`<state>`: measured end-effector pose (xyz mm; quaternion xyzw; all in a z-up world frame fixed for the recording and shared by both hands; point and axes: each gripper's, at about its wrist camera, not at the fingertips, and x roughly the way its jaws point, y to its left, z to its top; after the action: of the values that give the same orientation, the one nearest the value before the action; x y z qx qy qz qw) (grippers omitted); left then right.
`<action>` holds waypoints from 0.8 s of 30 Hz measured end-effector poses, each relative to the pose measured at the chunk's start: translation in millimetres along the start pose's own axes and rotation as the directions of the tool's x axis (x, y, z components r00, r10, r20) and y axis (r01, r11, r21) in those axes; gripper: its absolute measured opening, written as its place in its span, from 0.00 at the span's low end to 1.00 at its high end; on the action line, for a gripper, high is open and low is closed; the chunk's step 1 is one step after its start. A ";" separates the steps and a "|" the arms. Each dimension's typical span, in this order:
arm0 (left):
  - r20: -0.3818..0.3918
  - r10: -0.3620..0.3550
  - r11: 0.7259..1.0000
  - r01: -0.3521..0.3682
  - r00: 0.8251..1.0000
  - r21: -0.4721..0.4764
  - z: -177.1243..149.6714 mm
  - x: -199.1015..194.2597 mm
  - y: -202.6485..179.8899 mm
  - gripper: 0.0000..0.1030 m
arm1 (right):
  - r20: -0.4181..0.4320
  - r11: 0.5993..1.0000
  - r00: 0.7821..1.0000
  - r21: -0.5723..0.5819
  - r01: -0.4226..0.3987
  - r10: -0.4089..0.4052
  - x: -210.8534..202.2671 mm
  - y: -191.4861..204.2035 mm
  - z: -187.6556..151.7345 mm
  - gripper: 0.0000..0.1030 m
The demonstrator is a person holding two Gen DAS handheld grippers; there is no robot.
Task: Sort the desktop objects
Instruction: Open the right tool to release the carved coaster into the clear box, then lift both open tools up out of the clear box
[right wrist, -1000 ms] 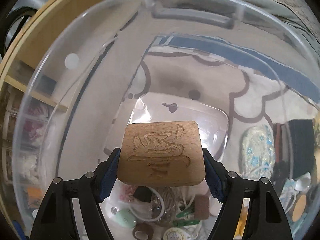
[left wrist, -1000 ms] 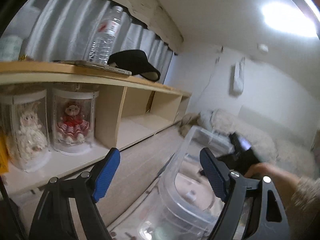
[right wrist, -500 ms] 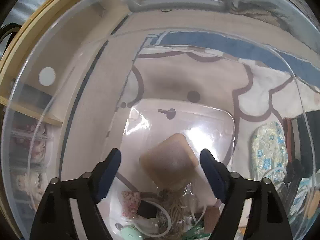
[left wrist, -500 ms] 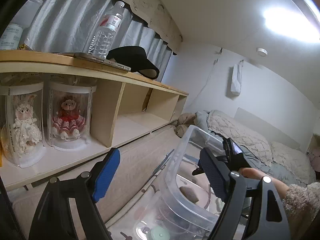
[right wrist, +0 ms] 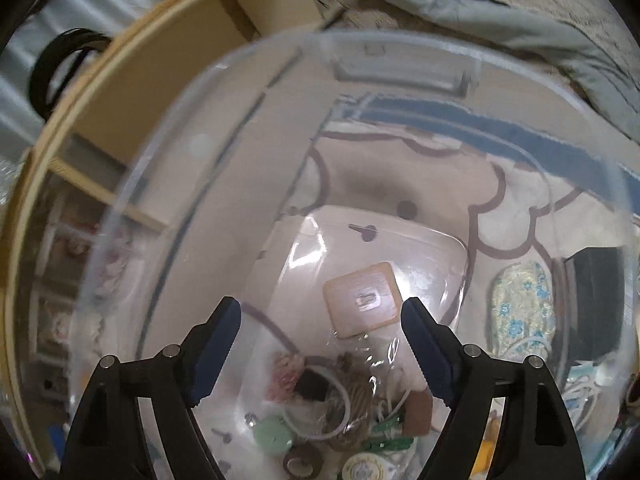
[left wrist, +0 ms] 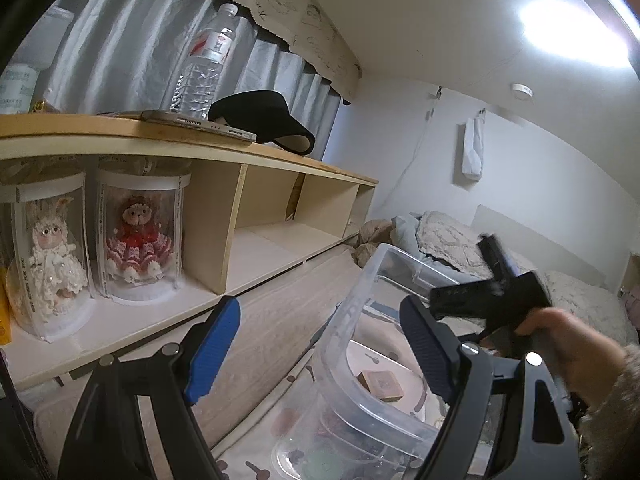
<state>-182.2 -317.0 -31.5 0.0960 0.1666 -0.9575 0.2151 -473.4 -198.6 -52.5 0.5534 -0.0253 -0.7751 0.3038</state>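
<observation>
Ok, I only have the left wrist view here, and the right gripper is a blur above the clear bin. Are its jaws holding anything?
Observer: No. In the right wrist view the right gripper has open jaws that have just been opening, with nothing between them.
Operator: How does the wooden tile lie?
Observer: The wooden tile lies flat on the floor of the clear bin, a small oblong mark at the middle of its upward face.
Operator: What else is in there?
Observer: At the near end there is a heap: a pale green round piece, green clips and twine.
</observation>
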 end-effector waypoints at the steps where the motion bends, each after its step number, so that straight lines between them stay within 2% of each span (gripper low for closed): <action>1: 0.000 0.002 1.000 -0.002 1.000 0.002 0.1 -0.6 -0.7 0.80 | 0.010 1.000 1.000 -0.007 -0.006 0.006 -6.8 1.5 -3.4 0.80; 7: 0.001 -0.008 1.000 0.008 1.000 0.027 0.9 -5.5 -9.2 0.80 | 0.094 0.998 0.995 -0.067 -0.020 0.026 -46.9 6.1 -34.6 0.80; 13: 0.003 -0.012 0.999 0.011 1.000 0.046 3.0 -8.5 -15.2 0.80 | 0.191 0.994 0.980 -0.109 -0.028 0.049 -79.4 2.0 -64.0 0.80; 14: 0.002 -0.012 0.999 0.012 1.000 0.049 3.2 -8.7 -16.1 0.80 | 0.217 0.993 0.975 -0.112 -0.028 0.052 -86.1 1.4 -68.2 0.80; 17: 0.005 -0.011 0.998 0.010 1.000 0.058 3.2 -9.8 -20.4 0.91 | 0.287 0.990 0.957 -0.137 -0.010 0.050 -103.1 0.8 -80.0 1.00; 20: 0.007 -0.016 0.997 0.015 1.000 0.073 4.1 -12.0 -25.2 0.92 | 0.364 0.984 0.931 -0.173 0.046 0.020 -118.1 1.6 -93.5 1.00; 24: 0.015 -0.016 0.995 0.015 1.000 0.094 4.7 -16.2 -33.8 0.99 | 0.417 0.975 0.909 -0.206 0.083 0.011 -128.4 2.3 -108.4 1.00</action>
<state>-183.4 -283.7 -13.7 0.0974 0.1203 -0.9666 0.2041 -351.6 -104.2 14.6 0.3391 0.0062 -0.8786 0.3361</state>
